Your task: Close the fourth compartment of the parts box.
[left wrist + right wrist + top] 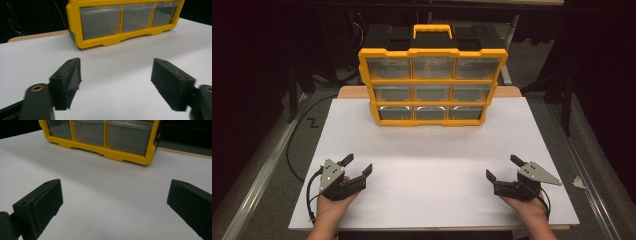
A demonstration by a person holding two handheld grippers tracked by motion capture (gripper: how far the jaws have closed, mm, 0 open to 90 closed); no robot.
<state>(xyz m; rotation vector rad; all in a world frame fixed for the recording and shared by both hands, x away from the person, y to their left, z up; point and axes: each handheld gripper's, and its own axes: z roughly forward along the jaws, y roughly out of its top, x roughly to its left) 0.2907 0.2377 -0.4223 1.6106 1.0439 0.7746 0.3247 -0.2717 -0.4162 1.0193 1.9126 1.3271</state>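
Note:
A yellow organizer cabinet [432, 86] with a black back and three rows of clear drawers stands upright at the far middle of the white table [432, 165]. Its bottom row of drawers [120, 21] faces my left gripper, and the same row [107, 135] faces my right gripper. My left gripper [358, 166] rests near the front left of the table, open, with nothing between its jaws. My right gripper [502, 167] rests near the front right, also open and empty. Both are well short of the cabinet. A hand holds each gripper from the table's near edge.
The white board lies on a wooden tabletop [354, 92] that shows behind it. Grey floor with a metal rail [257, 190] runs on the left. A crumpled white scrap [579, 182] lies on the floor at the right. Dark surroundings lie behind the cabinet.

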